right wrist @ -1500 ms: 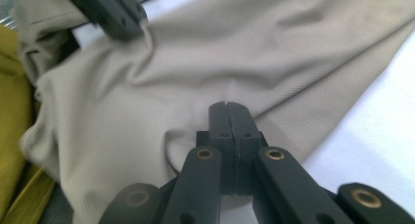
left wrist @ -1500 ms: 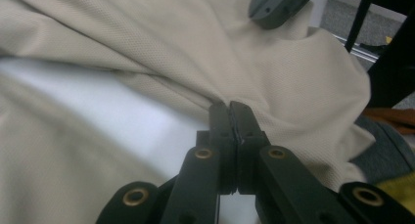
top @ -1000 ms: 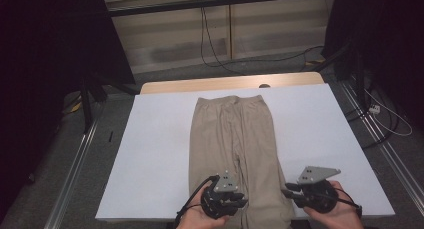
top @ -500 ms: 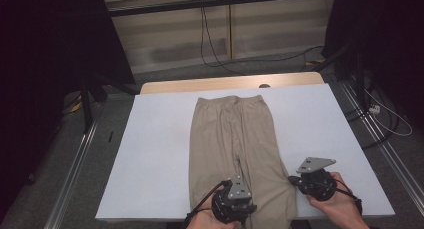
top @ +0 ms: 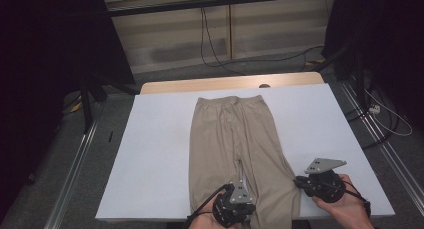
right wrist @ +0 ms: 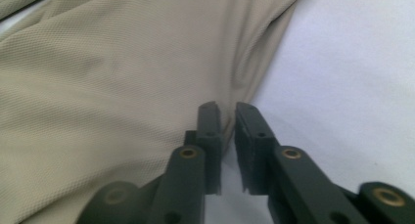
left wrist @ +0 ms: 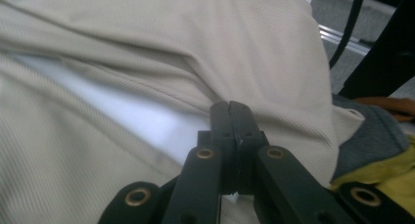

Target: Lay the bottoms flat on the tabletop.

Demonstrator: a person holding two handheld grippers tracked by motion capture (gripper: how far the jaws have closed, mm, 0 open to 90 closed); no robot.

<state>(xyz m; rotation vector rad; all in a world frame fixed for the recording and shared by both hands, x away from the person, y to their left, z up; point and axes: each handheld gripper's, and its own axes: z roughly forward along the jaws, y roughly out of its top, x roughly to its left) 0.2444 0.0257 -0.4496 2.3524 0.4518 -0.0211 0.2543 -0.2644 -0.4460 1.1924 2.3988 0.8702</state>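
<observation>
Beige trousers (top: 232, 134) lie flat on the white table cover (top: 150, 154), waistband at the far end. My left gripper (top: 241, 185) is at the near end, between the two legs. In the left gripper view its jaws have just been closing, and this gripper (left wrist: 229, 106) is shut on the inner edge of a trouser leg (left wrist: 274, 62), which humps up. My right gripper (top: 296, 181) points at the outer edge of the right leg. In the right gripper view its jaws have just been opening; a narrow gap shows in the gripper (right wrist: 226, 109) at the cloth's edge (right wrist: 244, 82).
A bare wooden strip (top: 225, 83) runs along the table's far edge. Metal rails (top: 75, 179) flank the table on both sides, and cables (top: 220, 59) lie on the floor beyond. A grey and yellow sleeve (left wrist: 377, 150) shows beside the left gripper.
My right gripper has moved in to the outer edge of the right trouser leg. My left gripper has shifted slightly right at the near end of the legs.
</observation>
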